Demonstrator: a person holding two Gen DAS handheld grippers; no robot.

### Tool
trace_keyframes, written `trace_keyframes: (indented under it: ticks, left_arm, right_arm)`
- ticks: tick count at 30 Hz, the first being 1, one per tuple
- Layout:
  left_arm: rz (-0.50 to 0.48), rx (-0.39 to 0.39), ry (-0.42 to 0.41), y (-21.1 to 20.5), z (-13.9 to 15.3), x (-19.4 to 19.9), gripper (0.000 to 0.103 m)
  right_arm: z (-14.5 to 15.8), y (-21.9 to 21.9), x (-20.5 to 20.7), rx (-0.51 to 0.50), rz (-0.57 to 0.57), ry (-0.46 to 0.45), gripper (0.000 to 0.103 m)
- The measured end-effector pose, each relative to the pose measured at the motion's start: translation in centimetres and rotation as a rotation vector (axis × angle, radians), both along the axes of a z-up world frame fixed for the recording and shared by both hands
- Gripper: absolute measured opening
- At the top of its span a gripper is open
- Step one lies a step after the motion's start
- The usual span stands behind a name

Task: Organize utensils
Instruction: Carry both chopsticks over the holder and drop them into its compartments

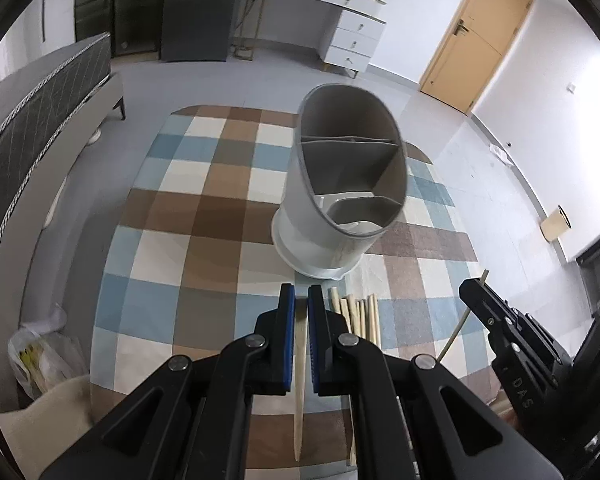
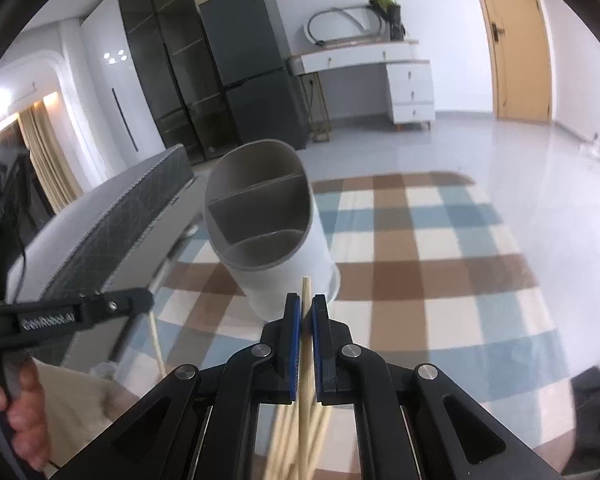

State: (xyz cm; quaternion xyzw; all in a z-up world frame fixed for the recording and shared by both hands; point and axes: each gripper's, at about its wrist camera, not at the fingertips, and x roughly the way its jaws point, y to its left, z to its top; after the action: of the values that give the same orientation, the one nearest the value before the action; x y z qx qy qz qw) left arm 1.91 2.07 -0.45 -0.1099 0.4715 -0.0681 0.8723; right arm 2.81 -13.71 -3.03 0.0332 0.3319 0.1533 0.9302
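Observation:
A grey utensil holder (image 1: 340,184) on a white base stands on the checked tablecloth, with dividers splitting it into compartments. My left gripper (image 1: 301,294) is shut on a pale wooden stick (image 1: 300,380), just in front of the holder. Several wooden chopsticks (image 1: 358,314) lie on the cloth beside its tips. My right gripper (image 2: 306,302) is shut on a chopstick (image 2: 305,288) whose end pokes up towards the holder (image 2: 268,216). More chopsticks (image 2: 296,440) show blurred below the right gripper. The right gripper (image 1: 470,288) appears at the right of the left wrist view, the left gripper (image 2: 144,300) at the left of the right wrist view.
The checked tablecloth (image 1: 180,240) covers an oval table. A quilted grey bed (image 1: 40,120) runs along the left. A plastic bag (image 1: 40,356) lies on the floor. A white desk with drawers (image 2: 408,80), a dark fridge (image 2: 252,60) and a wooden door (image 1: 472,36) stand further off. A hand (image 2: 16,404) holds the left gripper's grip.

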Motion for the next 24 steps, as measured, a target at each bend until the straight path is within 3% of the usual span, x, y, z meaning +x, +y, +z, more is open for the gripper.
trace_keyframes:
  ticks: [2, 9, 13, 24]
  left_arm:
    - [-0.007, 0.013, 0.001, -0.3, 0.1, 0.1, 0.002]
    - [-0.053, 0.038, -0.011, -1.6, 1.2, -0.2, 0.002]
    - [-0.079, -0.006, 0.008, -2.0, 1.9, -0.1, 0.002]
    - [-0.165, 0.019, -0.085, -3.7, 6.0, 0.5, 0.002]
  right_arm:
    - [-0.3, 0.0, 0.0, -0.033, -0.005, -0.005, 0.005]
    - [0.6, -2.2, -0.1, 0.058, -0.044, -0.015, 0.005]
    - [1.1, -2.6, -0.3, 0.087, -0.049, -0.031, 0.005]
    - [4.4, -2.3, -0.5, 0.115, -0.022, -0.140, 0.005]
